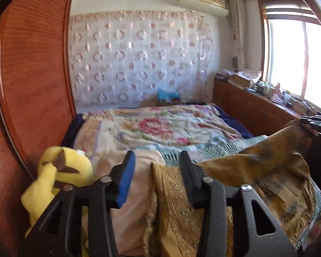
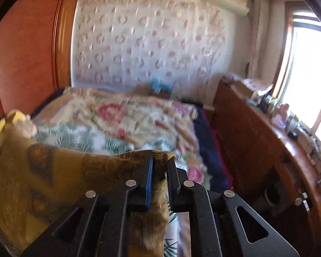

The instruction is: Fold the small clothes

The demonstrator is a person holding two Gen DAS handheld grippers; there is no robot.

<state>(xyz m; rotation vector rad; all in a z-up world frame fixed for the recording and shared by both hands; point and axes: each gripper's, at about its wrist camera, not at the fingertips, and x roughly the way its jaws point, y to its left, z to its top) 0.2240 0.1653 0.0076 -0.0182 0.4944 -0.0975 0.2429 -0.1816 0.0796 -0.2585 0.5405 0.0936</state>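
Observation:
A mustard-yellow patterned garment (image 1: 256, 171) lies crumpled on the near part of the bed and is partly lifted at its right side. My left gripper (image 1: 157, 160) is open, its fingers spread above the garment's left edge, holding nothing. In the right wrist view my right gripper (image 2: 161, 165) is shut on a fold of the same garment (image 2: 53, 171), raising its edge above the bed. A beige cloth (image 1: 139, 171) lies under the left gripper, beside the garment.
The bed has a floral blanket (image 1: 160, 126). A yellow plush toy (image 1: 60, 171) sits at the left by the wooden wardrobe (image 1: 32, 75). A cluttered wooden cabinet (image 2: 256, 132) runs along the right under the window. A blue item (image 1: 167, 95) lies at the far end.

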